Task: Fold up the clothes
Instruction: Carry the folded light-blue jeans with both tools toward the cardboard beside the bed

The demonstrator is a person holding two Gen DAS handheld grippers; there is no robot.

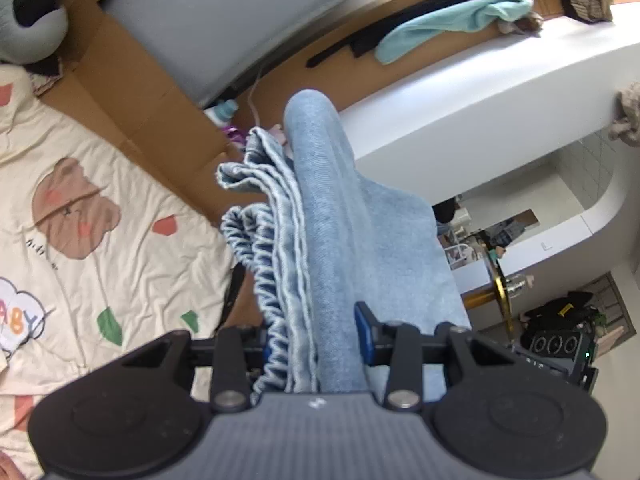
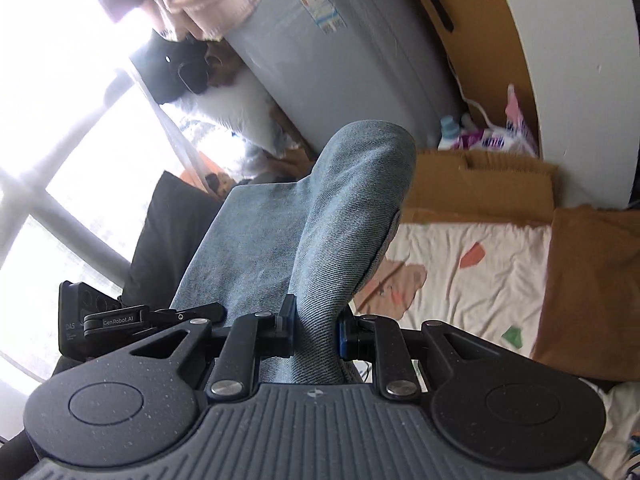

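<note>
A light blue denim garment with a gathered elastic waistband fills the middle of the left wrist view. My left gripper is shut on a thick bunch of it, and the cloth humps up past the fingers, high above the bed. In the right wrist view the same blue denim garment bulges out between the blue pads, and my right gripper is shut on a narrower fold. Cloth hides the inner faces of both grippers' fingers.
Below lies a cream bedsheet printed with a bear, also seen as the sheet on the right. Brown cardboard, a grey appliance, a white counter with a teal cloth, a bright window and a black pillow surround it.
</note>
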